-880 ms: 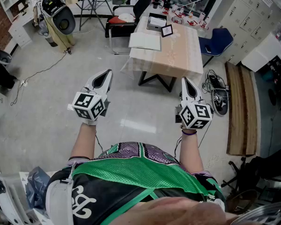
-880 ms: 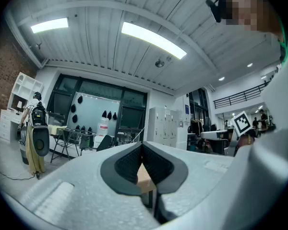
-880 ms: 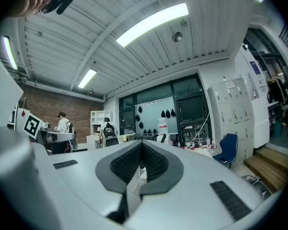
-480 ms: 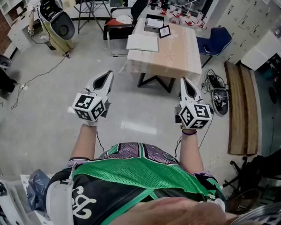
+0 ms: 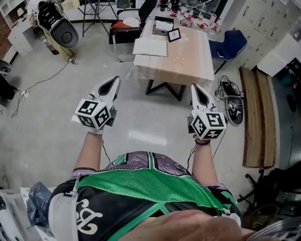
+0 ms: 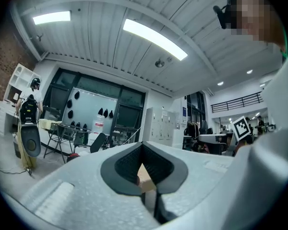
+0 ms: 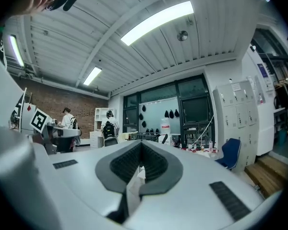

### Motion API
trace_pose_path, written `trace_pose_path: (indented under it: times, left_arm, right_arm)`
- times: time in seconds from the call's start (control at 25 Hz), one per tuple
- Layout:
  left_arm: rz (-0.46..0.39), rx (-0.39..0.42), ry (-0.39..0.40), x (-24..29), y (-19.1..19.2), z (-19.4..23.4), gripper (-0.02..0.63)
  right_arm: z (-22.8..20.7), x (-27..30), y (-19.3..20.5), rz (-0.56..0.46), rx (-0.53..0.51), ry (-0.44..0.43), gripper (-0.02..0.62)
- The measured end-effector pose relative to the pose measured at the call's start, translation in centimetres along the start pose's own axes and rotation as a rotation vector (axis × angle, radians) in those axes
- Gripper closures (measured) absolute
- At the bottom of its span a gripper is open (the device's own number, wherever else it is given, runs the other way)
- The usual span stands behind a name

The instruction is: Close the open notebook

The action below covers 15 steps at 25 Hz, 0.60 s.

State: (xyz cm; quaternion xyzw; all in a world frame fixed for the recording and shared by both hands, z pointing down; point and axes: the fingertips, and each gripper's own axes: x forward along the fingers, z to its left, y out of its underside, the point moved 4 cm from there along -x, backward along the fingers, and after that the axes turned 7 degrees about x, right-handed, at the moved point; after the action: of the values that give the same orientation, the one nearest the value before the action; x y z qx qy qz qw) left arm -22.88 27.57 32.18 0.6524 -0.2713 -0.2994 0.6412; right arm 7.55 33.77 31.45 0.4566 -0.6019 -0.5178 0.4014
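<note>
Step in hand, as judged: approach; nothing is yet touched.

The open white notebook (image 5: 150,46) is seen in the upper centre of the head view. It lies flat on the left part of the pale rectangular wooden table with black legs (image 5: 185,62), its left edge at the table's left edge. A small black-framed panel (image 5: 174,34) stands just beside the notebook's upper right corner. A black chair with a red seat (image 5: 128,26) is seen near the table's upper left side.

The white left gripper with its marker cube (image 5: 112,83) is held at centre left and the matching right gripper (image 5: 198,90) at centre right. Both are well apart from the table and point toward the upper edge of the frame. In each gripper view the dark ribbed pads are seen closed tip to tip, and nothing is held between them.

Notes for doing the step well (judgement):
- Both grippers are to be brought to the table's lower edge before any jaw is opened.
- The fold line cannot be told at this size, so it is to be checked once closer.
- One outer page edge is best lifted from beneath by a narrow jaw tip and swung over the fold.
- The other half is best pinned flat by the second gripper, so that the notebook is not pushed off the left edge.
- The framed panel is to be kept clear of the swing.
</note>
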Motion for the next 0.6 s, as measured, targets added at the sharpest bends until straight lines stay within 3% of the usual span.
trace_pose_path:
  times: [0.2,0.6]
  left_arm:
    - [0.009,0.029,-0.011,1.6,0.0,-1.0,0.591]
    - [0.006,0.067,-0.034,4.4,-0.3,-5.1,0.591]
  right_arm:
    - [-1.3,0.3,0.0,0.0,-0.034,-0.007,0.597]
    - [-5.8,-0.5,0.4,-0.002,-0.001,-0.045,0.595]
